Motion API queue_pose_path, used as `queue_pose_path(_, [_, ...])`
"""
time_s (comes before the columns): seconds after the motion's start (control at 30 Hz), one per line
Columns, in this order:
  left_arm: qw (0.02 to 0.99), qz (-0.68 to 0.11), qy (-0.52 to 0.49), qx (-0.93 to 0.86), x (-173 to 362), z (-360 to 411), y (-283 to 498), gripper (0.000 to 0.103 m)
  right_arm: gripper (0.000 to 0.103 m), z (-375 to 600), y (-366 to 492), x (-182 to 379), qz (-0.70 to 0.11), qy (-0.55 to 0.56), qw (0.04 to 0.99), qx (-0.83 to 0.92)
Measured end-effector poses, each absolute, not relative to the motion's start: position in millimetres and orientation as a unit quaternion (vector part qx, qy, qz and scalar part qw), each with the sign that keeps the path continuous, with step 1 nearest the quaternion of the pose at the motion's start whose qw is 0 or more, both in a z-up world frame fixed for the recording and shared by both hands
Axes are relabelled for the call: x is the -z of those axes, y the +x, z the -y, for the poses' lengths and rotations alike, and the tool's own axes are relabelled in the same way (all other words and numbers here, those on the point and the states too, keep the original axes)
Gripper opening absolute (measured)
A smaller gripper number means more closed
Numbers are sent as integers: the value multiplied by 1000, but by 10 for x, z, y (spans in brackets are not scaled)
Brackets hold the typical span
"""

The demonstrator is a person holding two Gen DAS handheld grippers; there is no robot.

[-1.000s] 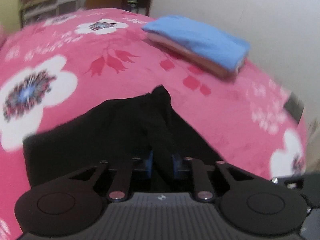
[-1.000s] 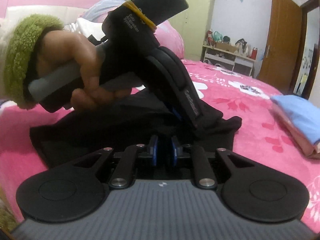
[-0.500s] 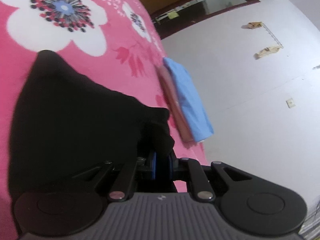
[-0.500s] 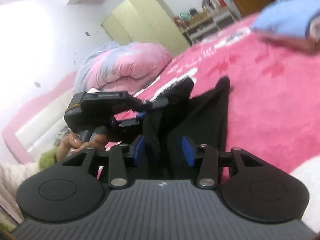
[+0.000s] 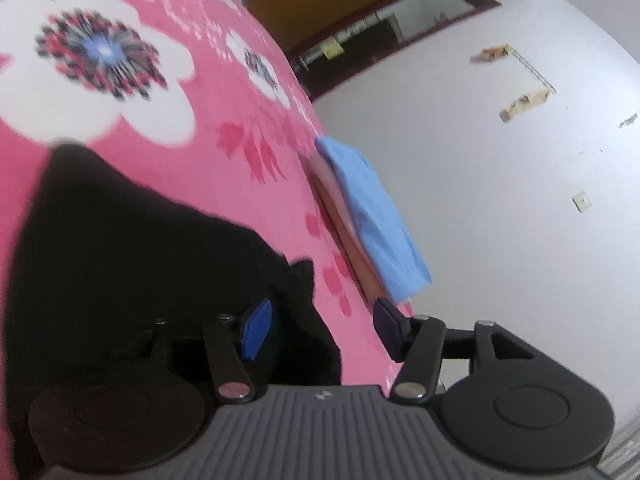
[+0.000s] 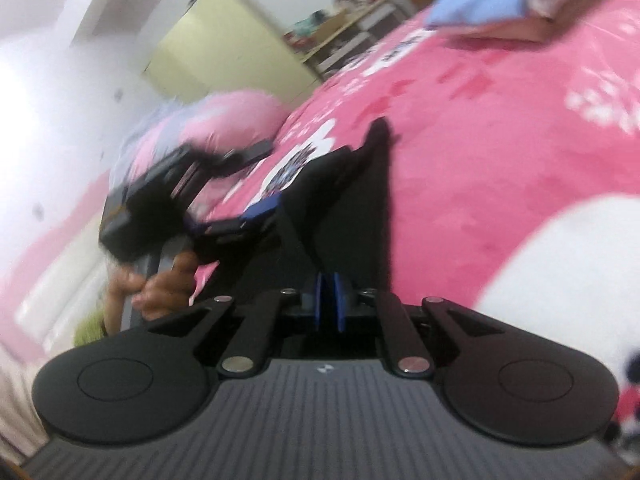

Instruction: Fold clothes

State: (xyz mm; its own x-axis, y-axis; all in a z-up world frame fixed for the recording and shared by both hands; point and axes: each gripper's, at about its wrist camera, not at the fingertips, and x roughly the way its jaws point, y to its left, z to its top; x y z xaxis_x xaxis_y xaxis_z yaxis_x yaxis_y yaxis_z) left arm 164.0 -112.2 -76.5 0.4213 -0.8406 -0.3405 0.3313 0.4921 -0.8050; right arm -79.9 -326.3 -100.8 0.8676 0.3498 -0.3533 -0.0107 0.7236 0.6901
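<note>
The bed (image 5: 248, 184) carries a pink cover with white flowers. A black garment (image 5: 132, 264) lies spread on it. A folded stack (image 5: 372, 216), blue piece uppermost, sits apart near the bed's edge, and a pink quilt (image 6: 208, 124) is bundled at the far end.

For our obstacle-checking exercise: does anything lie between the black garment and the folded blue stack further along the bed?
Nothing visible does. Only bare pink blanket separates the black garment from the blue folded stack.
</note>
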Motion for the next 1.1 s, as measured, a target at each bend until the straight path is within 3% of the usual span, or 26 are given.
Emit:
queue_pose_path(0.23, [840, -340, -265, 328, 380, 574, 1308, 57, 10, 3337, -1103, 879, -220, 344, 912, -35])
queue_pose_path(0.47, [876, -328, -124, 329, 226, 280, 456, 53, 10, 2796, -1190, 590, -219, 141, 963, -70])
queue_pose_path(0.57, [885, -322, -85, 327, 298, 240, 121, 52, 7, 2468, -1220, 628, -232, 45, 966, -103])
queue_pose_path(0.73, [892, -307, -85, 321, 360, 109, -199, 50, 3, 2471, -1402, 711, -270, 30, 961, -44])
queue_pose_path(0.87, [894, -297, -67, 328, 417, 153, -282, 50, 5, 2371, -1424, 546, -251, 14, 967, -48])
queue_pose_path(1.03, [899, -338, -13, 280, 682, 327, -264, 44, 3, 2095, -1218, 538, -241, -41, 967, -72])
queue_pose_path(1.1, [899, -342, -28, 272, 759, 299, -267, 45, 3, 2195, -1137, 712, -291, -42, 955, -36])
